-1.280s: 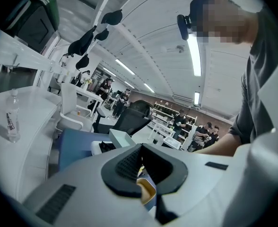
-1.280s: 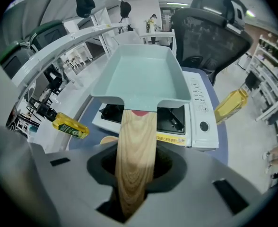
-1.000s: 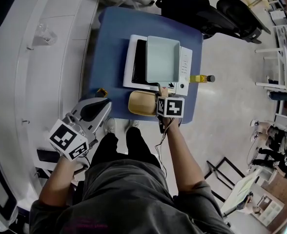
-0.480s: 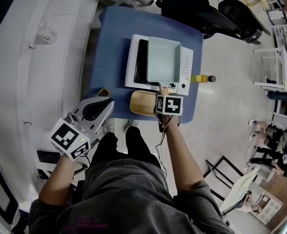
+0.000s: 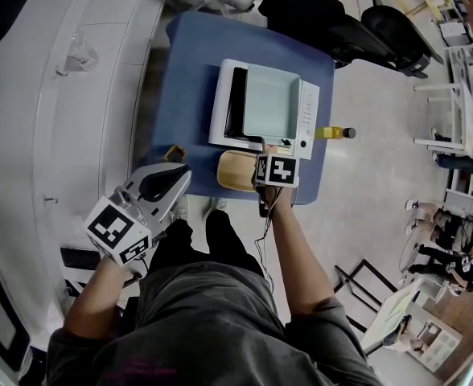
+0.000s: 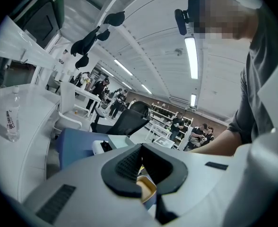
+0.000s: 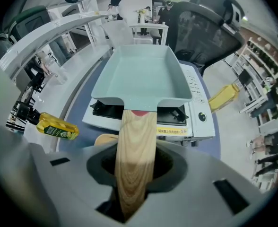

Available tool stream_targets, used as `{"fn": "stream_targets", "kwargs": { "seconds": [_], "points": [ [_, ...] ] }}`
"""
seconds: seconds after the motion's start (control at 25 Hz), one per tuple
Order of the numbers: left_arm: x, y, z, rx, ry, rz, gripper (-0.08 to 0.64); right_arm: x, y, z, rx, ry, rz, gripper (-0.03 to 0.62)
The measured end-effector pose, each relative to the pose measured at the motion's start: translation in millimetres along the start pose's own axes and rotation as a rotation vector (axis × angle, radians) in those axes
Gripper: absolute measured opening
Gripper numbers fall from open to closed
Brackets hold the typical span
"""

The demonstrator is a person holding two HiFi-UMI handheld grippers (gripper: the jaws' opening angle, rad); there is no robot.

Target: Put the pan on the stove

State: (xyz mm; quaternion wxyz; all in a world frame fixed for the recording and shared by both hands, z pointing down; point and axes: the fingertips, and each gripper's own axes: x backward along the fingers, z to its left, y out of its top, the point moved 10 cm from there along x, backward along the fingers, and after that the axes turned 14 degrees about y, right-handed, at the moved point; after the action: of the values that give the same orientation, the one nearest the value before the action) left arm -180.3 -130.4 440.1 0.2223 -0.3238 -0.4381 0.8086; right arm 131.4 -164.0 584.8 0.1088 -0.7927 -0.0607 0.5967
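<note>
A pale green square pan lies over the black burner of the white table stove on the blue table. Its wooden handle runs back between the jaws of my right gripper, which is shut on it and points steeply down at the stove's near edge. Whether the pan rests on the stove's burner grate I cannot tell. My left gripper hangs off the table's near left corner, pads together, holding nothing.
A wooden plate sits just left of the right gripper. A yellow oil bottle lies at the stove's right. A clear plastic bottle stands on the white counter at left. Black office chairs stand beyond the table.
The pan's far end has dipped toward the stove as the right gripper tilted. The left gripper has barely moved.
</note>
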Motion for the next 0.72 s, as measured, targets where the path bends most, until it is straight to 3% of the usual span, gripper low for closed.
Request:
{"fn": "stream_targets", "kwargs": {
  "seconds": [0.72],
  "points": [
    [6.6,2.6,-2.9,-0.025,0.003,0.011,0.002,-1.0,1.6,6.0,-0.056,0.051,-0.054,0.114]
  ]
}}
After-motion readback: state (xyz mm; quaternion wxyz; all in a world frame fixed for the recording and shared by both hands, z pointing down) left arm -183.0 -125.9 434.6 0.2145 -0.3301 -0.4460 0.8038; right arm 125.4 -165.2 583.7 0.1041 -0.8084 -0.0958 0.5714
